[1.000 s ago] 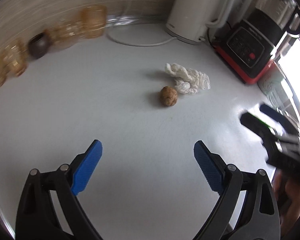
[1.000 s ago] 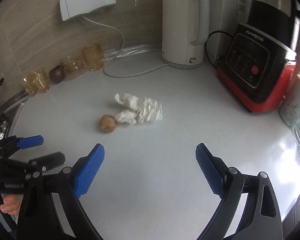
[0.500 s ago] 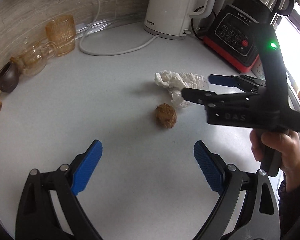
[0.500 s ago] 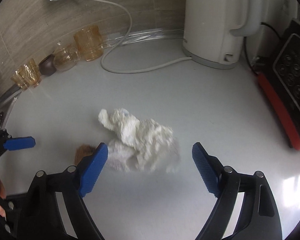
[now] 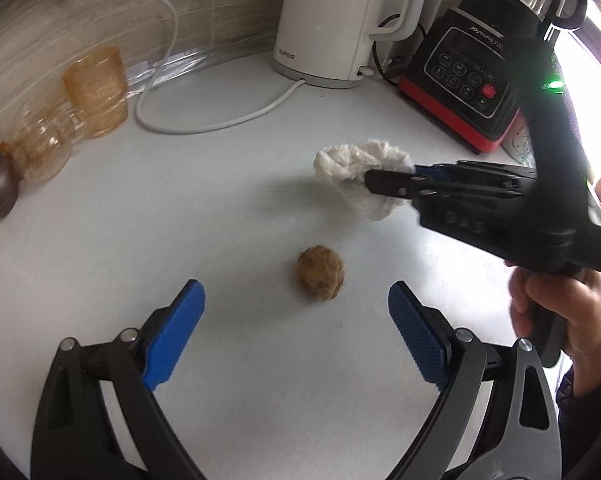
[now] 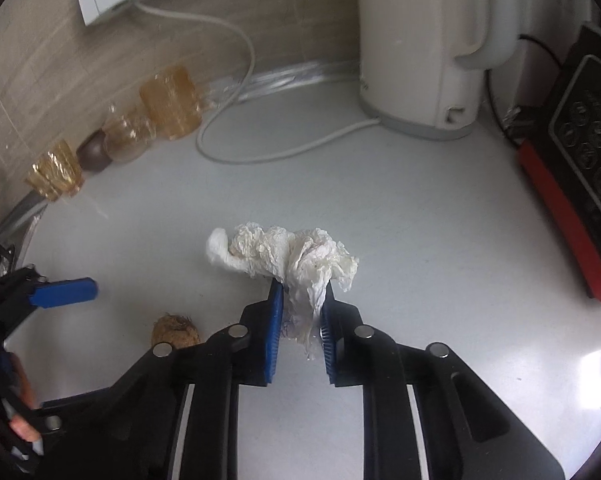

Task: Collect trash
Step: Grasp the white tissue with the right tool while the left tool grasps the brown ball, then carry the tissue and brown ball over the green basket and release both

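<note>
right tongs (image 6: 300, 300) closing on crumpled tissue (image 6: 292, 256) | left tongs (image 5: 294, 308) wide, empty

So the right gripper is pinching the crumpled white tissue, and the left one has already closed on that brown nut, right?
Not quite. The right gripper is closing on the crumpled white tissue, but the left gripper stands open. The brown nut lies untouched on the counter ahead of its fingers, as the left wrist view shows.
</note>
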The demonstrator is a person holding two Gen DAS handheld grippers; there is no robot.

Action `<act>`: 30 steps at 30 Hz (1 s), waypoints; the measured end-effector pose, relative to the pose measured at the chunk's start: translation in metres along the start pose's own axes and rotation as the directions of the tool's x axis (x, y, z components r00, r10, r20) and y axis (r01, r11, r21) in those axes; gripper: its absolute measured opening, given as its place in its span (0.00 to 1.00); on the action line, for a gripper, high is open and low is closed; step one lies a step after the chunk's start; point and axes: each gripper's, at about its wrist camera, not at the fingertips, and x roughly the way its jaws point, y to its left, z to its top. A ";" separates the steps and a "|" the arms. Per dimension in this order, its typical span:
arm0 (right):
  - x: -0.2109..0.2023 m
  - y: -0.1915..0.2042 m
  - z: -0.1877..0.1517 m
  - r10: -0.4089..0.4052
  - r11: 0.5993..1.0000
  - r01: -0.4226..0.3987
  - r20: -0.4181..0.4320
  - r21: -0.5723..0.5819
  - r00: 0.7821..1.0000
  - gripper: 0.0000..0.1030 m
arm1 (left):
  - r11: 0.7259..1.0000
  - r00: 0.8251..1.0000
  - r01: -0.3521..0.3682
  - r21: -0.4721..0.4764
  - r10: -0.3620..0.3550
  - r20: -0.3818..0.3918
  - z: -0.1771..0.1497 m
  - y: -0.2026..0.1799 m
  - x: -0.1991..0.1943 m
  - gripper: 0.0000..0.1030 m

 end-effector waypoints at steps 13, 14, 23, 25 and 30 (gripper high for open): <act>-0.044 -0.028 -0.021 -0.046 0.997 0.043 0.056 0.061 0.997 0.18 | 0.999 0.998 -0.026 0.021 0.027 -0.062 0.008 -0.013 0.031 0.51; -0.045 -0.029 -0.022 -0.047 0.997 0.043 0.055 0.063 0.997 0.18 | 1.000 0.997 -0.023 0.016 0.024 -0.072 0.007 -0.013 0.034 0.48; -0.054 -0.028 -0.034 -0.048 0.997 0.044 0.057 0.066 0.997 0.18 | 0.999 0.997 -0.039 0.026 0.040 -0.059 0.009 -0.018 0.038 0.31; -0.057 -0.027 -0.037 -0.049 0.997 0.045 0.056 0.065 0.997 0.18 | 0.999 0.998 -0.035 0.019 0.036 -0.052 0.009 -0.017 0.034 0.31; -0.069 -0.018 -0.047 -0.054 0.997 0.050 0.055 0.062 0.997 0.18 | 0.999 0.999 -0.042 0.015 0.042 -0.018 0.003 -0.019 0.008 0.31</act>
